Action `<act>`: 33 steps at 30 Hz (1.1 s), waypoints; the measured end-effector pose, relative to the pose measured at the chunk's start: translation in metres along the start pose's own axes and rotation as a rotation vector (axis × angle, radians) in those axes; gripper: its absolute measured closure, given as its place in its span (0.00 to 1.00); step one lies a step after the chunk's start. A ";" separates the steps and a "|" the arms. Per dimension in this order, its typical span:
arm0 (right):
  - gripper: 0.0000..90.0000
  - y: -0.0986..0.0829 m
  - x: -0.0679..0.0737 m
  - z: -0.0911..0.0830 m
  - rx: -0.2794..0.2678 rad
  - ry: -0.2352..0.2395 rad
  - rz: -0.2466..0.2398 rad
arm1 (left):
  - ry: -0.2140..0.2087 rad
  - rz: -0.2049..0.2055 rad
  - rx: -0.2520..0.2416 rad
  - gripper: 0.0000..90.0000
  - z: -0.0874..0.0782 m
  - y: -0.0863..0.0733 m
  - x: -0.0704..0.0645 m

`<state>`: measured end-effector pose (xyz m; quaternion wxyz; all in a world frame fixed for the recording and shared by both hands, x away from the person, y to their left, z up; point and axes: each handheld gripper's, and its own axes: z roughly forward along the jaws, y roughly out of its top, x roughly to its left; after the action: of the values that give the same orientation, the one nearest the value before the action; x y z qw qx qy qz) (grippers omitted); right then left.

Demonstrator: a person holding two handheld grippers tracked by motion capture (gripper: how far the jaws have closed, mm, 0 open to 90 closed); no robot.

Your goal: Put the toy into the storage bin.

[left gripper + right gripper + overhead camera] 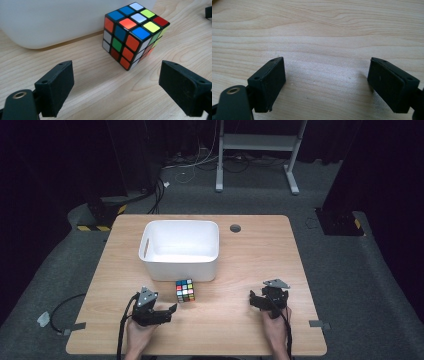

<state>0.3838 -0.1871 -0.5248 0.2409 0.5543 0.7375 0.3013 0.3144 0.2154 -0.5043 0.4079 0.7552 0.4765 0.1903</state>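
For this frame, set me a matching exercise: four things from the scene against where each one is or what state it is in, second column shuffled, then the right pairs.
Things:
1. puzzle cube
2. white bin
3. left gripper
4. right gripper

Places or states:
A. open, over bare wood on the right side of the table
B. on the table, against the bin's near wall
C. open, aimed at the cube, not touching it
D. behind the cube, with a slot handle in its left wall

Pairs: 1-B, 2-D, 3-C, 4-A
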 end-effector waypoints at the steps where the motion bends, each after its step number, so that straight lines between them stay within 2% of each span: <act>1: 0.16 0.000 0.000 0.000 0.000 0.000 -0.001 | -0.003 0.002 0.002 0.14 0.001 0.001 -0.001; 18: 0.16 0.000 0.000 0.000 0.000 -0.002 0.003 | -0.036 0.033 0.010 0.14 0.016 0.015 -0.011; 22: 0.16 0.000 0.000 0.000 0.000 -0.002 0.003 | -0.027 0.055 0.014 0.14 0.022 0.021 -0.013; 33: 0.16 0.000 0.000 0.000 0.000 -0.002 0.004 | -0.036 0.047 0.000 0.11 0.028 0.030 -0.014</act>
<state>0.3835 -0.1867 -0.5248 0.2412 0.5559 0.7363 0.3012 0.3437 0.1844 -0.4953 0.4115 0.7696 0.4513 0.1863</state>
